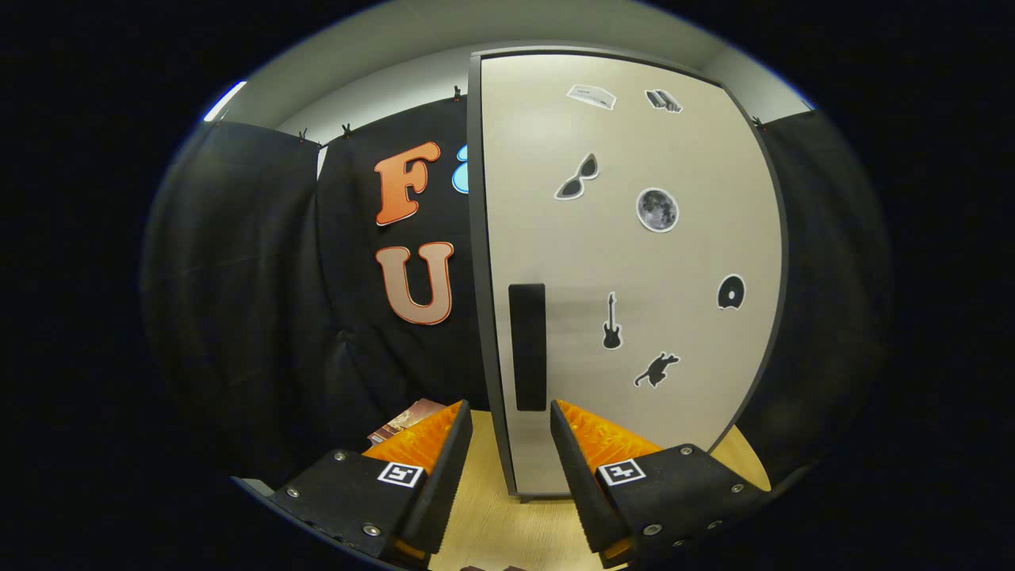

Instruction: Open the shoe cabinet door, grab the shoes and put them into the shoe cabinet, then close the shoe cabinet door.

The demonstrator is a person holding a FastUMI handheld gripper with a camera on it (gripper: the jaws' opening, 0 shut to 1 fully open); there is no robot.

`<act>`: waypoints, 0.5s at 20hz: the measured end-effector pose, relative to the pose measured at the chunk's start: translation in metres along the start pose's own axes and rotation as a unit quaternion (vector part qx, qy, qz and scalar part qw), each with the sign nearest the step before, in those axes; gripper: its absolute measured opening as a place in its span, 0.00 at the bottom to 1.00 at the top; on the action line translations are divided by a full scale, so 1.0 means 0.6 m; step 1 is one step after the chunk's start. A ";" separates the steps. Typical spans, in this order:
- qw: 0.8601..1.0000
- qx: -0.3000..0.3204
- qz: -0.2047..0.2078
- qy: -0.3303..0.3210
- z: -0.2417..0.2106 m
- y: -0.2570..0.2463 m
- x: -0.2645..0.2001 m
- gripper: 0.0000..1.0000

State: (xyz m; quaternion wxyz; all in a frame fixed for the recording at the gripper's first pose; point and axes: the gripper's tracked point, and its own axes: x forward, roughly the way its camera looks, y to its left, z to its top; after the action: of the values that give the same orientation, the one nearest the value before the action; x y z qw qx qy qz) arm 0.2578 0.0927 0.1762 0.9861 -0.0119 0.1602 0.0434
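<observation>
While the shoe cabinet (626, 270) stands upright on the pale wooden table (507, 515), its door (634, 317) is shut, flush with the dark frame that runs round it. Just ahead of the cabinet's foot the gripper (511, 420) hangs with its two fingers spread wide apart and nothing held between them; bare tabletop and the cabinet's lower left corner show in the gap. Neither finger touches the cabinet, as far as the view tells. The fingertips (564, 416) sit level with the lower end of the dark vertical handle (527, 346), which is set near the door's left edge, about midway up the cabinet's height. The handle lies between the two fingers' lines and just beyond them.

Across the door, to the right of the handle, several stickers are stuck: a pair of sunglasses (577, 178), a moon disc (657, 209), a guitar (611, 322), a cat (656, 369) and a record-like disc (731, 292), with two small pale ones near the cabinet's top. Left of the cabinet, beyond the left finger, a flat reddish-brown printed thing (406, 420) lies on the table; what it is I cannot tell. Black cloth (254, 301) hangs behind and to both sides of the cabinet.
</observation>
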 end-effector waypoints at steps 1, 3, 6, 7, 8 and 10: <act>1.000 -0.003 -0.006 0.000 -0.001 -0.002 -0.019 0.66; 1.000 -0.008 -0.016 -0.001 -0.001 -0.008 -0.056 0.66; 1.000 -0.013 -0.026 0.000 0.002 -0.018 -0.107 0.67; 1.000 -0.013 -0.029 -0.002 0.006 -0.023 -0.124 0.68; 0.999 -0.011 -0.030 -0.007 0.011 -0.026 -0.140 0.68; 0.999 -0.008 -0.029 -0.015 0.022 -0.033 -0.170 0.70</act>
State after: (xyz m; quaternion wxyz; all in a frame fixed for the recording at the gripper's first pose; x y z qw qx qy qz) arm 0.1673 0.0650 0.2210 0.9890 -0.0243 0.1449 0.0158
